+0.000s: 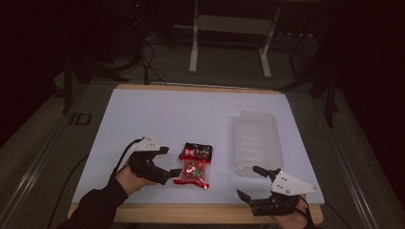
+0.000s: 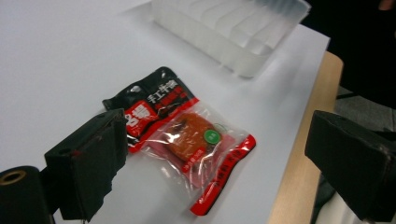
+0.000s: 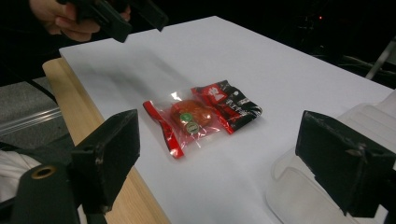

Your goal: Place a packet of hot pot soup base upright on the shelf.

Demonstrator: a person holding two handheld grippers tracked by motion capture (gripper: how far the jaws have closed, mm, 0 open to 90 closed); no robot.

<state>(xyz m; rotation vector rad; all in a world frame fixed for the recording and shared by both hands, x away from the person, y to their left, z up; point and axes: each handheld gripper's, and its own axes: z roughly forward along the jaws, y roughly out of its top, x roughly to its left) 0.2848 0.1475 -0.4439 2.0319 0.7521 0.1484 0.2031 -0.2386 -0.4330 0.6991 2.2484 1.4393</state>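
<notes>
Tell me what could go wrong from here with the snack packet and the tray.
The snack packet lies flat on the white sheet, so the open left gripper may slide it rather than pinch it. The clear plastic tray looks light; the open right gripper, close beside it, could nudge it.

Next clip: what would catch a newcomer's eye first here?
The red and black snack packet stands out, lying flat on the white table near its front edge, a round orange piece showing through its clear window. The left tool is right beside it with jaws open, nothing between them. To the right lies a clear plastic tray, with the open right tool just in front of it.
</notes>
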